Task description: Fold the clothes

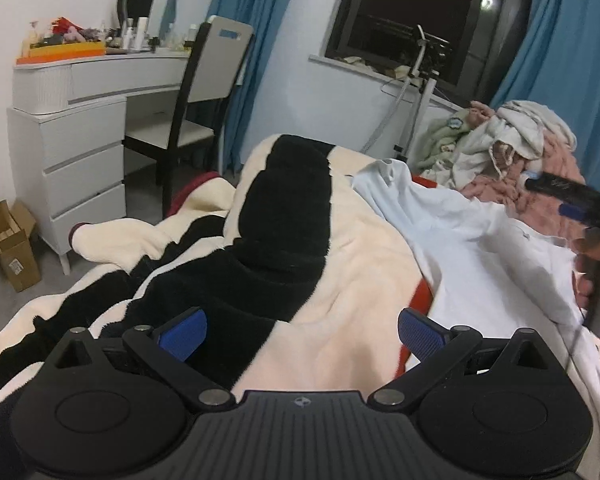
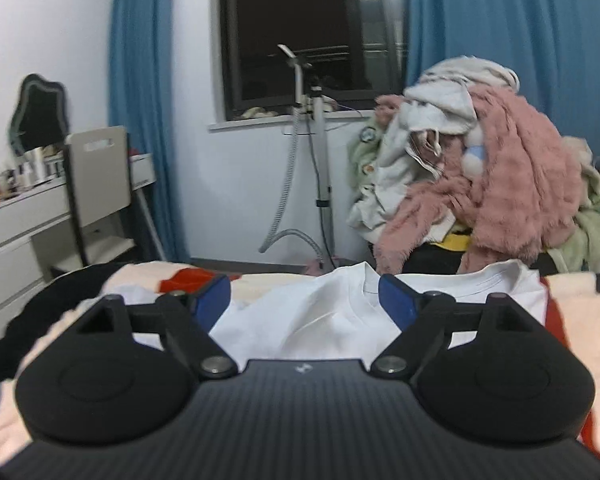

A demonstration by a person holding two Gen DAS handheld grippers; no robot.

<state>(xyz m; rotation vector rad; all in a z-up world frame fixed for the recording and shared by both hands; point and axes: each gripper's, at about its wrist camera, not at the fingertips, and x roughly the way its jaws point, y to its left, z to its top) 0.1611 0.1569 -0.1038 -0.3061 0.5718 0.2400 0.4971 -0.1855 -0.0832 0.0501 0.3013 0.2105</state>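
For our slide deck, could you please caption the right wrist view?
Open right tongs above a white T-shirt on the bed, clothes pile behind.

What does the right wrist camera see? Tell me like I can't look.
The open right tongs hover over a white cotton T-shirt spread on a cream fleece blanket. Behind it, a heap of pink and white clothes.

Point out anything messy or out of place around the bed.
The white T-shirt lies rumpled and unfolded on the striped blanket. Beyond it, a heap of clothes is piled in a jumble, a pink fluffy garment draped over it. On the floor by the dresser, a cardboard box stands open.
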